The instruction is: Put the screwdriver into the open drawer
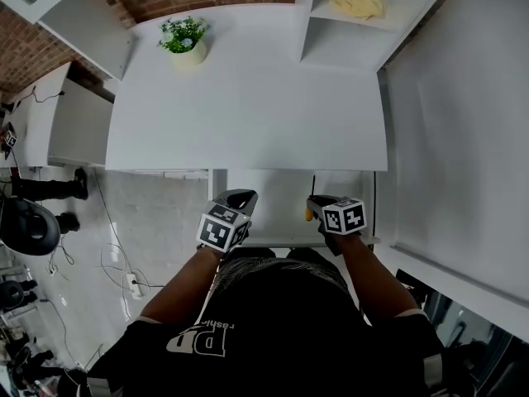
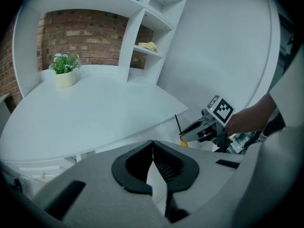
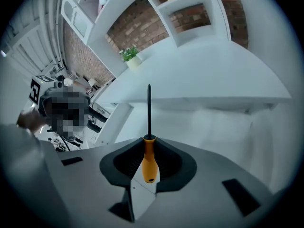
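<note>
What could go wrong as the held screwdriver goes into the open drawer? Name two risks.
1. The screwdriver juts far beyond the right gripper, and its tip is close to the front edge of the desk. It could strike that edge instead of entering the drawer.
2. Only the orange handle is pinched, so the tool might pivot or slip before it is set down.
</note>
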